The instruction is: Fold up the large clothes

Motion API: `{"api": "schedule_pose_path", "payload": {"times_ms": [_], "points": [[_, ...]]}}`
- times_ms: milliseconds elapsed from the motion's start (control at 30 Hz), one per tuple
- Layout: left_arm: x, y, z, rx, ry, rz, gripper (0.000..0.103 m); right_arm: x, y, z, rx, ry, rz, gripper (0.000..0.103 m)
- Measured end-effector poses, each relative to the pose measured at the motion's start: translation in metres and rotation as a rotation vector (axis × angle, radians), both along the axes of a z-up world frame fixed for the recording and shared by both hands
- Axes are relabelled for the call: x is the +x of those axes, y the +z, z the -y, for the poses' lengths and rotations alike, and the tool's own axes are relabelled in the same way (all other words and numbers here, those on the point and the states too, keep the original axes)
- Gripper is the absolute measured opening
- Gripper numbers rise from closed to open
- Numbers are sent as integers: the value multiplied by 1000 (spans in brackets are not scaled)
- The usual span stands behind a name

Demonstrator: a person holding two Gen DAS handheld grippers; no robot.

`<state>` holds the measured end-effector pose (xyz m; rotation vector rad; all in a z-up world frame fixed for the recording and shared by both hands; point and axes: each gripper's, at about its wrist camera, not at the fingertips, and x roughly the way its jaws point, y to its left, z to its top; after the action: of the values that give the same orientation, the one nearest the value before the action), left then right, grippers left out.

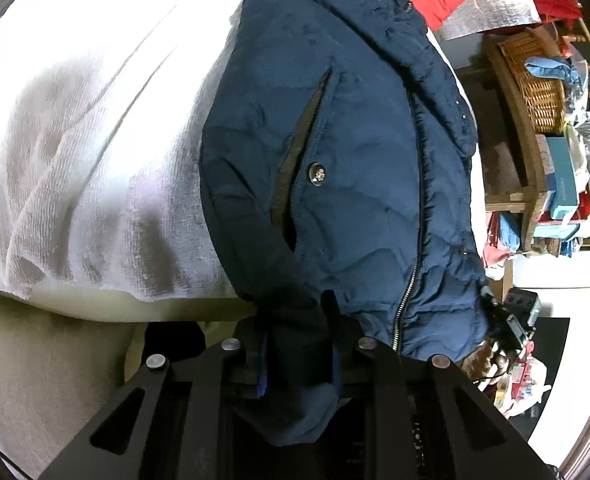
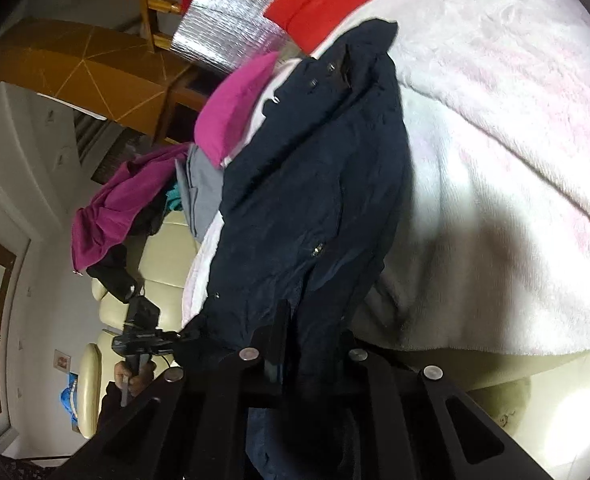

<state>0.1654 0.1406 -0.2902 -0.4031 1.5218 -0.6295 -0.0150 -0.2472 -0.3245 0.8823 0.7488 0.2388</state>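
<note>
Near the bottom of the left wrist view, the left gripper (image 1: 295, 344) is clamped on the hem of a navy jacket (image 1: 335, 128), with dark fabric bunched between its nearly closed jaws and hanging down below them. The jacket stretches away from the grip over a white blanket (image 1: 95, 140), its zip (image 1: 409, 288) running up the right side and a snap button (image 1: 317, 175) beside a slanted pocket. At the right edge of the jacket's hem, the right gripper (image 1: 491, 308) shows pinching the cloth, with a hand (image 1: 487, 364) just below it.

From the right wrist view, the right gripper (image 2: 307, 344) is likewise shut on the jacket (image 2: 315, 200), folds of hem caught between its jaws. The left gripper (image 2: 179, 336) bites the hem at the left, held by a hand (image 2: 133, 380). The blanket (image 2: 495, 160) lies to the right under the jacket. A magenta garment (image 2: 235, 108) and a red one (image 2: 319, 4) sit at the far end.
</note>
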Motion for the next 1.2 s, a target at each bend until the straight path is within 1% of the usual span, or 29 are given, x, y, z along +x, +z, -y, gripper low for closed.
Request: {"api": "schedule_pose_path", "payload": {"times_ms": [67,100,133,200,233,300,333,433,500,567,633,800,867,1067,1200], "points": [[1,-6,-3,10,3,-26,24,0,-11,1,16,-1,-35,17],[1,-9,-4,15,7,-40,25,0,-15,2,28,-3,-47,17],[2,-13,-6,19,13,-56,28,0,-18,3,41,-5,-57,17],[3,-19,-9,10,31,-83,29,1,-23,5,57,-5,-73,17],[3,-20,-10,6,34,-83,29,2,-26,5,59,-1,-81,18],[2,-19,-10,-3,28,-73,29,4,-31,5,67,9,-106,24],[2,-18,-9,-2,23,-65,29,5,-33,5,73,11,-114,29],[1,-14,-6,3,20,-48,29,8,-33,0,65,19,-109,30],[1,-12,-3,2,19,-31,28,8,-28,-4,35,29,-87,30],[0,-9,0,6,15,-17,28,9,-21,-8,-10,25,-67,24],[0,-9,1,9,18,-17,27,7,-16,-8,-32,20,-52,21],[1,-9,-1,5,32,-16,24,3,-13,-4,-46,14,-37,20],[0,-7,-4,8,33,-8,23,2,-10,-4,-42,8,-25,17],[-2,3,-8,5,44,17,21,-1,6,-4,-48,-4,42,14],[-3,14,-8,5,47,40,20,-1,12,-7,-49,-6,56,13]]}}
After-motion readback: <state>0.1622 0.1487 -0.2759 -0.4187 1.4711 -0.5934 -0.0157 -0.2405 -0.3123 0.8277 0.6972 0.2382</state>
